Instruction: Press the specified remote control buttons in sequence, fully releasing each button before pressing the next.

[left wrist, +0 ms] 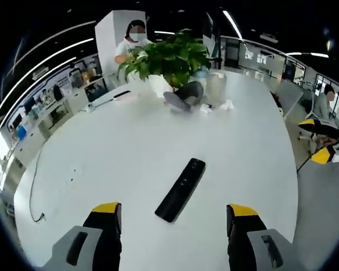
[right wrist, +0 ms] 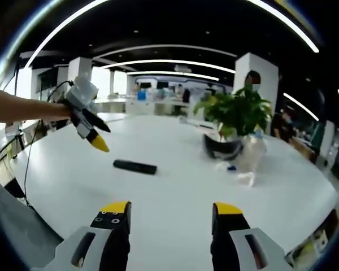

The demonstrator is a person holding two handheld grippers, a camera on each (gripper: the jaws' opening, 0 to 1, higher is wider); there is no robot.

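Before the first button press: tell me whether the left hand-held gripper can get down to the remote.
Probably yes. The left hand-held gripper hangs open above the black remote, which lies alone on bare white table; nothing stands between them.

The right gripper (right wrist: 170,217) hangs over the near edge of a white table (right wrist: 175,186), jaws spread apart. A black remote control (right wrist: 135,166) lies farther out. The left gripper (right wrist: 91,135) hovers above it at left. A potted plant (right wrist: 235,116) stands far right.
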